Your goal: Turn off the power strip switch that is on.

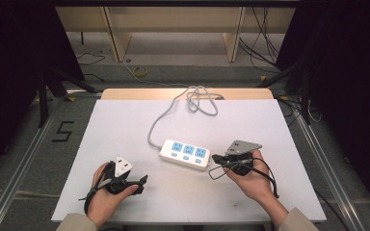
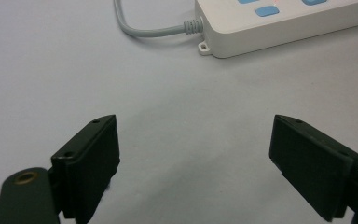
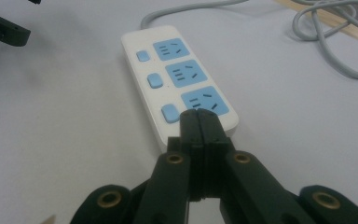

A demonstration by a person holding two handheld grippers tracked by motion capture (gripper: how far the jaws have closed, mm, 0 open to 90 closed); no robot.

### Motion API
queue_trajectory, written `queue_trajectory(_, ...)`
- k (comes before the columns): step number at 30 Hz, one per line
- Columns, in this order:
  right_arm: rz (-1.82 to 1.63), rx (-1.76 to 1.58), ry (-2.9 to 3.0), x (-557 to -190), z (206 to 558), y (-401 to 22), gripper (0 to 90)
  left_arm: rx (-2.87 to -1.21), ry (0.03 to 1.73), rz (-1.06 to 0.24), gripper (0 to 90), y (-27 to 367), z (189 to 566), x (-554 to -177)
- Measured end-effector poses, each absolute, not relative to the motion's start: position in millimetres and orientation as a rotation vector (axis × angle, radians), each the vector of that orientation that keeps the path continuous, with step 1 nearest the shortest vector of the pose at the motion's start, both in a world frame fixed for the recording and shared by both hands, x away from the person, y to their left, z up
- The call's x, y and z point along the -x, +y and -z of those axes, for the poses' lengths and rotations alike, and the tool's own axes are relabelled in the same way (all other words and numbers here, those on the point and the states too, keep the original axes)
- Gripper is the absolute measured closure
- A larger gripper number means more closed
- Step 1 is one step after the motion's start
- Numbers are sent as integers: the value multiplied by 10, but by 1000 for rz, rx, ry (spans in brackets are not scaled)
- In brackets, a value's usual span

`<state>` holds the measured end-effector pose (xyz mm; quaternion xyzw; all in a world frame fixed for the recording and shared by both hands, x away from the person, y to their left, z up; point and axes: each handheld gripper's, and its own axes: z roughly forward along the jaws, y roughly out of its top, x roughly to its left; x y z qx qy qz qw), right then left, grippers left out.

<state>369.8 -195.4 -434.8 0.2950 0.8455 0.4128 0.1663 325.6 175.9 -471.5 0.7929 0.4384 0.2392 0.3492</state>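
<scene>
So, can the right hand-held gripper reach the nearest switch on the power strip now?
Probably yes: the right hand-held gripper, jaws shut, sits at the power strip end, beside that switch, nothing between.

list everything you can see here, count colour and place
power strip: 1, white with three blue sockets and three blue buttons, table middle
cord: 1, grey, runs from the strip to a loose coil at the far edge
table: 1, white top
left gripper: 1, black, jaws open, near left of the strip
right gripper: 1, black, jaws shut, tips at the strip's near end
hands: 2, bottom of the high view
</scene>
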Motion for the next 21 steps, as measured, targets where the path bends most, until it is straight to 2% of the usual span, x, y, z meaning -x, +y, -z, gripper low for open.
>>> queue_trajectory(21, -1165, -824, 2431, -3773, 4330, -1826, 900, -2049, 1137, -625, 159, 1749, 4719, -3258)
